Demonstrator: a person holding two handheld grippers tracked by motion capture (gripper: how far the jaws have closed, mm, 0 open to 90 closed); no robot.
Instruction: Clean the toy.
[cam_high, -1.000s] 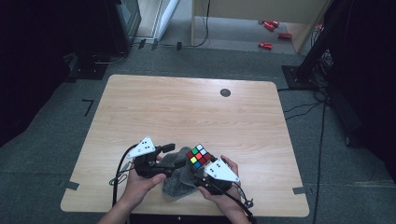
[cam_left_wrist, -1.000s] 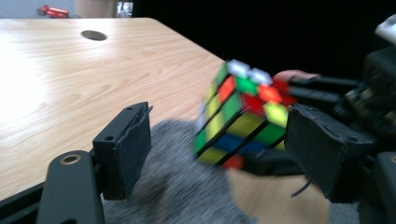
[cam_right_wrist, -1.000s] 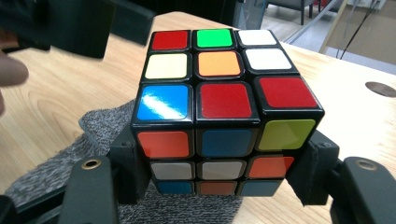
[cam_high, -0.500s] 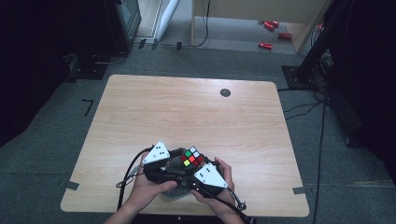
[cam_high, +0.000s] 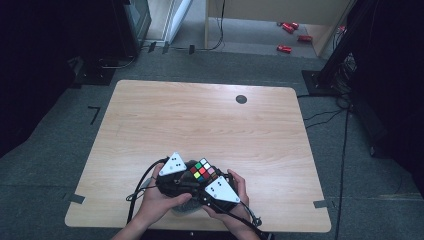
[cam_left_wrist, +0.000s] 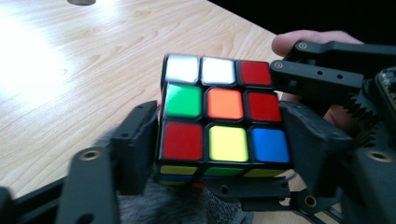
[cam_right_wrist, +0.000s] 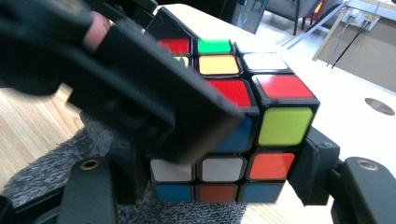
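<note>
Multicoloured puzzle cube (cam_left_wrist: 223, 116) clamped on both sides, left gripper (cam_left_wrist: 219, 154) just closing on the top layer, right gripper (cam_right_wrist: 219, 184) bracing the bottom; next, probably a twist.

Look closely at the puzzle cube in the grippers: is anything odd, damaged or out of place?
Nothing looks damaged. The Rubik's cube is scrambled, its layers square and aligned, gripped between the left gripper and right gripper above a grey cloth at the table's near edge.

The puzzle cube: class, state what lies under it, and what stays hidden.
Under the puzzle cube lies a grey fuzzy cloth, resting on the wooden table. The cube's bottom face is covered and cannot be seen.
</note>
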